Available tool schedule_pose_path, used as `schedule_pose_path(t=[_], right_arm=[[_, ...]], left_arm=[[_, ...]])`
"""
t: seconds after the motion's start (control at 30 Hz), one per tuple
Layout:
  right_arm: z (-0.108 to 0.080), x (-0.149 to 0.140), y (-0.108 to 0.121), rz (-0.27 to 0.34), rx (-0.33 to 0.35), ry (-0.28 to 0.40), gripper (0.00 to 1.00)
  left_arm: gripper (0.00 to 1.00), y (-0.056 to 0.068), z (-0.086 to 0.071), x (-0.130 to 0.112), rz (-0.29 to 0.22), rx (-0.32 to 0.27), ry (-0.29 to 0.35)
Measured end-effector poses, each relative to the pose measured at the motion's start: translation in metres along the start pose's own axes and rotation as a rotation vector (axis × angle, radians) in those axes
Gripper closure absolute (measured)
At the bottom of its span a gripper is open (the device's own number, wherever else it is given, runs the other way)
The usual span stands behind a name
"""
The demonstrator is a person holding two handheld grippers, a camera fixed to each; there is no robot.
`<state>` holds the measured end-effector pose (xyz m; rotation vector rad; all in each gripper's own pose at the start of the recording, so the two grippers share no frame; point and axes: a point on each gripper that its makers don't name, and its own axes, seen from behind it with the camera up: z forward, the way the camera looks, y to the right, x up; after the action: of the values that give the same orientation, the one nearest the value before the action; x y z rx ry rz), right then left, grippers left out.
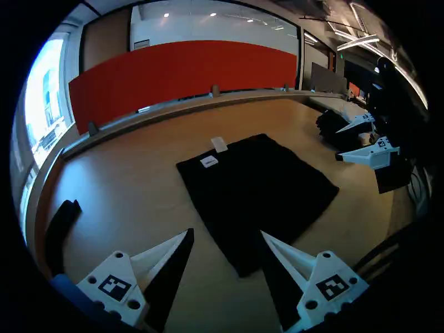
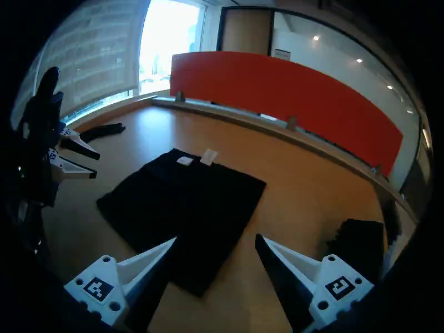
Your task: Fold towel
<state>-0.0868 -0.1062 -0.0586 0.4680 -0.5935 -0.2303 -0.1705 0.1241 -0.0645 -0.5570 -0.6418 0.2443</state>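
While the black towel (image 1: 255, 188) lies flat on the wooden table (image 1: 127, 183), you hold your left gripper (image 1: 226, 232) and right gripper (image 2: 215, 238) near its edges, both with fingers apart, gripping nothing.

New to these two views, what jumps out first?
A black towel lies spread flat in the middle of a wooden table, with a small white label near its far edge. Behind it, a long red partition runs along the table's far side. Up close, the left gripper and the right gripper each point at the towel, jaws open and holding nothing.
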Motion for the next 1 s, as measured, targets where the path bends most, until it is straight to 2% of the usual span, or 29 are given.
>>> schedule_pose_path(t=[0.3,0.57,0.8,1.0], right_arm=[[0.008,-0.034,-0.009,-0.006,0.024,-0.068,0.00],[0.011,-0.062,-0.016,-0.002,0.048,-0.126,0.00],[0.012,-0.076,-0.020,-0.003,0.067,-0.156,0.00],[0.012,-0.084,-0.024,0.010,0.088,-0.176,0.06]], left_arm=[[0.22,0.014,0.016,-0.031,0.003,-0.047,-0.083],[0.23,0.025,0.022,-0.057,0.004,-0.077,-0.165],[0.23,0.027,0.024,-0.075,-0.013,-0.087,-0.243],[0.22,0.026,0.025,-0.078,-0.015,-0.078,-0.265]])
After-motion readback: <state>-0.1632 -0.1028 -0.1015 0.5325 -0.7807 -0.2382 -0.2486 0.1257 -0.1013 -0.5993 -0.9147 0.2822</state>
